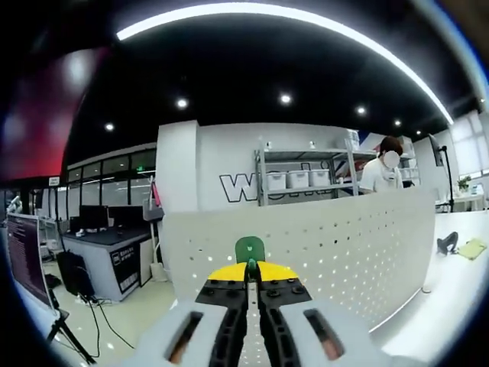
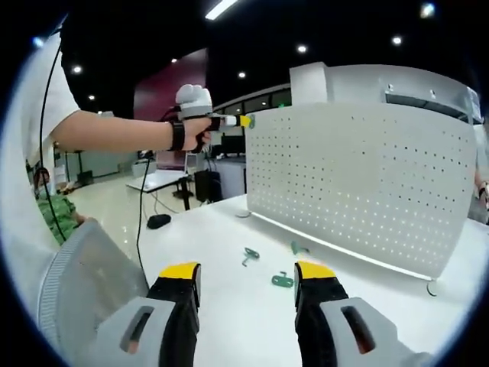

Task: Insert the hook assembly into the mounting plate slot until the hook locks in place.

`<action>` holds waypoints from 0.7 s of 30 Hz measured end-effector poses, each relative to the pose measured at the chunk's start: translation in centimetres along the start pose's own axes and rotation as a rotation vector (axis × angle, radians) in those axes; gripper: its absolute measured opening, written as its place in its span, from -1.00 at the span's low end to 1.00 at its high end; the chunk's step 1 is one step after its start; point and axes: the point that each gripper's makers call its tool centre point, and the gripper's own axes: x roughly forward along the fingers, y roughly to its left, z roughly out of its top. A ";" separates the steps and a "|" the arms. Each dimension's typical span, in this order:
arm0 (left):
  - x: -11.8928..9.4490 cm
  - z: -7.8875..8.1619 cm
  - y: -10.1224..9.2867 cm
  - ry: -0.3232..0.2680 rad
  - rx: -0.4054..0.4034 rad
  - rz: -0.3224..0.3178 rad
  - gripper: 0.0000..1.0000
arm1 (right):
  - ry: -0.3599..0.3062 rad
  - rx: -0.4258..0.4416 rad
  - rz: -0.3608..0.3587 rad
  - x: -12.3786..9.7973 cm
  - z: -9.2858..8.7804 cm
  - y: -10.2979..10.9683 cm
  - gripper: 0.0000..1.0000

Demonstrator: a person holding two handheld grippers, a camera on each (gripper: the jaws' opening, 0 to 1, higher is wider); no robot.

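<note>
**Asker:** What do the two views show, and where is the hook?

**Describer:** In the left gripper view, the left gripper (image 1: 250, 284) has its yellow-tipped black jaws pressed together on a small green plastic hook (image 1: 250, 249), which pokes up between the tips. It is held at the top edge of a white perforated metal panel (image 1: 344, 245) that stands upright along the back of a white desk (image 1: 458, 287). In the right gripper view the same gripper (image 2: 243, 121) appears held in a person's hand (image 2: 195, 126) at the panel's upper left corner.

**Asker:** And the right gripper?

**Describer:** The right gripper (image 2: 246, 277) hovers low over the desk with jaws spread wide and nothing between them. Three more small green hooks (image 2: 283, 280) lie on the desk just beyond its tips, near the foot of the panel.

**Asker:** What could go wrong?

**Describer:** The hook sits at the very rim rather than squarely before a hole. If it is pushed at a tilt, it may skate off the edge or twist in the jaws instead of locking. The free-standing panel might also tip or slide back under the push, since nothing braces it.

**Asker:** Anything unclear?

**Describer:** The hook's back prongs are hidden behind its own face, so I cannot tell whether it has entered a hole. The panel's right end is cut off.
</note>
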 end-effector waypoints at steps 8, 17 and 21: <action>1.1 -0.3 0.9 0.003 -0.002 0.008 -0.95 | 0.010 0.006 -0.013 0.1 -0.1 -0.1 -0.02; 2.5 -0.5 1.8 -0.001 0.018 0.010 -0.95 | 0.039 0.007 -0.007 0.6 -0.8 0.2 -0.03; 3.3 -0.7 2.2 0.005 0.005 0.019 -0.95 | 0.041 0.012 -0.014 0.7 -0.8 0.0 -0.03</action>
